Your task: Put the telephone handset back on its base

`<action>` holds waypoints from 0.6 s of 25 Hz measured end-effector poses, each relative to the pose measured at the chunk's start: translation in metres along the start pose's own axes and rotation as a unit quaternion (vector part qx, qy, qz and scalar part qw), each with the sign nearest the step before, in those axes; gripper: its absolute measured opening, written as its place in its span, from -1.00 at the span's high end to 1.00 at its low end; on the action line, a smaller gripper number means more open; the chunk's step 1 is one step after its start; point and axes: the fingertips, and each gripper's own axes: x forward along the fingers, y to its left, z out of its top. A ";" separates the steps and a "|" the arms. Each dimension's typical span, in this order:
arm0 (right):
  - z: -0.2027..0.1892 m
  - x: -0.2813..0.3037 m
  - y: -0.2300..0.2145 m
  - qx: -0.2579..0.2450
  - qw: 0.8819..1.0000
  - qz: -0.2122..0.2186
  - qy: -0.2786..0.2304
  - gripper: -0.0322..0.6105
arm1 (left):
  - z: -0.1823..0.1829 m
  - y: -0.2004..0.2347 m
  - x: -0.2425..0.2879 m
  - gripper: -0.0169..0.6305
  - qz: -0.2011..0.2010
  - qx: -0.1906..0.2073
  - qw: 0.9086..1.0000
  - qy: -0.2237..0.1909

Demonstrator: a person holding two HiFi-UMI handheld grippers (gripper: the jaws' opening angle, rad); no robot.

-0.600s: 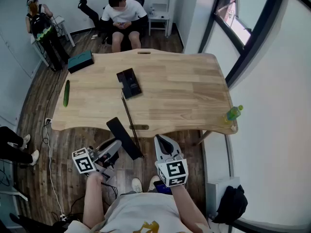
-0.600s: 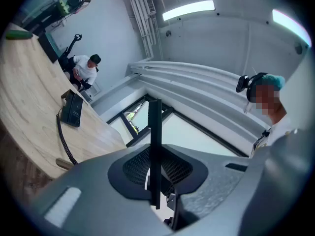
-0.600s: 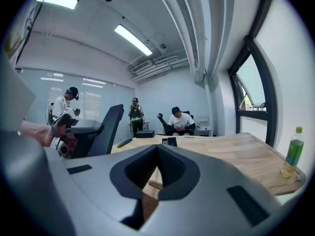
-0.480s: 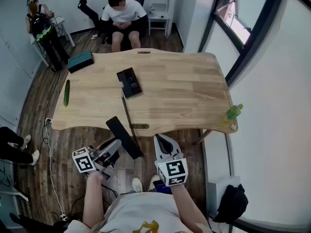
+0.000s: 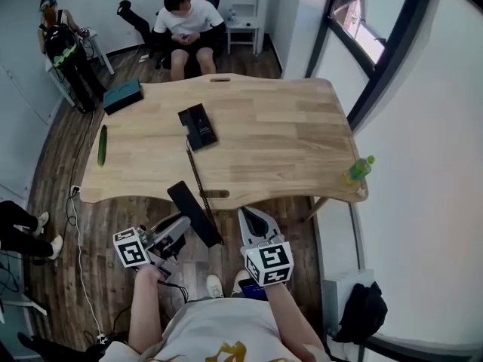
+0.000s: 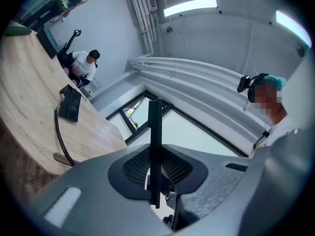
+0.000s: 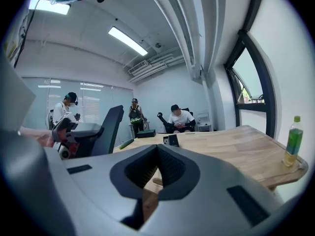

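Left gripper: clenched on the black flat telephone handset. In the left gripper view the handset stands edge-on as a thin dark bar pinched between the two jaws.
Right gripper: jaws pressed together with nothing between them. It is held just right of the handset and does not touch it.
Handset position: off the table, past the near edge of the light wooden table, over the dark plank floor, tilted with its far end towards the table edge.
Black telephone base: lies flat on the table left of centre, well apart from the handset.
Black coiled cord: runs from the base across the tabletop and over the near edge to the handset.
Other items on table: green cucumber near the left edge; teal flat box at the far left corner; green plastic bottle upright at the near right corner.
Background: a seated person in a white shirt beyond the far edge.
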 end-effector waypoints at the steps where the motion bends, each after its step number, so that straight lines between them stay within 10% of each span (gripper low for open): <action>1: 0.000 -0.001 -0.001 0.003 1.000 0.002 -0.001 0.89 | 0.000 0.000 0.001 0.74 0.002 0.001 1.000 0.001; 15: -0.008 0.003 -0.032 0.039 0.999 0.009 -0.007 0.89 | -0.002 0.008 0.028 0.74 0.011 0.003 1.000 0.006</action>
